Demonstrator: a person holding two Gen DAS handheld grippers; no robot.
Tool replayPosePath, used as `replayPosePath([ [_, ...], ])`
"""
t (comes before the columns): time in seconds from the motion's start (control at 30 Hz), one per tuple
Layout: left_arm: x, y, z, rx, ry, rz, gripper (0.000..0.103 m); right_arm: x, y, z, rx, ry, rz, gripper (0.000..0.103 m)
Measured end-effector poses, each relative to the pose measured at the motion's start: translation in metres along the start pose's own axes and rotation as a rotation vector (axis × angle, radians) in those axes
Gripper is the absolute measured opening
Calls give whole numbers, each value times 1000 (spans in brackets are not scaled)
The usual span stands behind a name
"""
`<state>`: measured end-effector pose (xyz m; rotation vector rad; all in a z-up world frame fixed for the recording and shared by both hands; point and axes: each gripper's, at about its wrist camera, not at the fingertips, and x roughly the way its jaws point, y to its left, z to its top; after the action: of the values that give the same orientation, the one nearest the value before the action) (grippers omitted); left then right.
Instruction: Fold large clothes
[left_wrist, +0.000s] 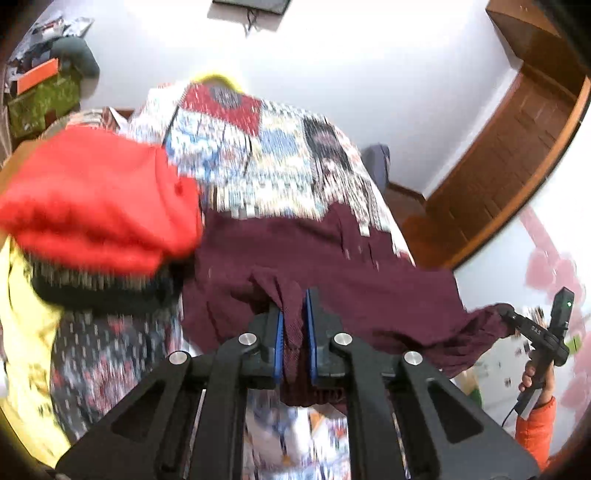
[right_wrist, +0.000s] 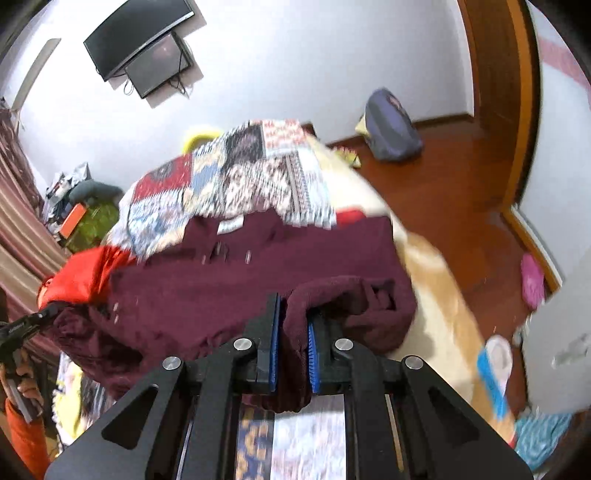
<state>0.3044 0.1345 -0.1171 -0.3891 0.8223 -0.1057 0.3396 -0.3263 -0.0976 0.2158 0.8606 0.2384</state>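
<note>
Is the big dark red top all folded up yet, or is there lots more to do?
Not folded yet. Done so far: the maroon garment is picked out and spread on the patchwork bedspread. In hand: the left gripper and right gripper each pinch a bunch of it. Left to do: all the folding, and the red garment beside it looks unfolded too.
</note>
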Motion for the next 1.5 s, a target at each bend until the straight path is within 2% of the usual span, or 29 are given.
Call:
replayPosePath([
  [0.17,38,10,54,-35,-13,43,9,45,2,55,8,-8,-17,11],
  [0.33,94,18,93,-31,2,121,9,92,2,83,24,13,-52,10],
  [0.57,170,28,103,31,70,260,9,174,-14,88,59,104,-119,10],
  [0.77,213,30,91,132,140,358,13,207,-19,80,65,165,-161,14],
  [0.87,214,27,90,160,165,365,15,202,-16,81,60,191,-164,21],
  [0.97,201,24,95,145,191,321,23,186,-11,89,56,208,-143,28],
  [1.03,186,21,101,129,191,280,27,177,-5,94,47,199,-143,39],
  [1.07,180,20,103,119,191,263,30,163,0,97,34,178,-151,48],
  [1.13,163,18,109,86,178,216,34,143,11,102,0,125,-182,60],
  [1.17,153,16,111,74,155,208,41,132,16,104,-16,93,-191,65],
  [1.23,131,8,115,93,81,241,53,115,27,104,-52,45,-183,67],
  [1.3,116,-3,115,134,30,272,57,108,39,103,-87,37,-158,67],
  [1.4,104,-17,108,187,22,270,59,102,60,90,-154,52,-112,67],
  [1.5,107,-32,90,244,59,242,61,102,81,70,-216,71,-69,67],
])
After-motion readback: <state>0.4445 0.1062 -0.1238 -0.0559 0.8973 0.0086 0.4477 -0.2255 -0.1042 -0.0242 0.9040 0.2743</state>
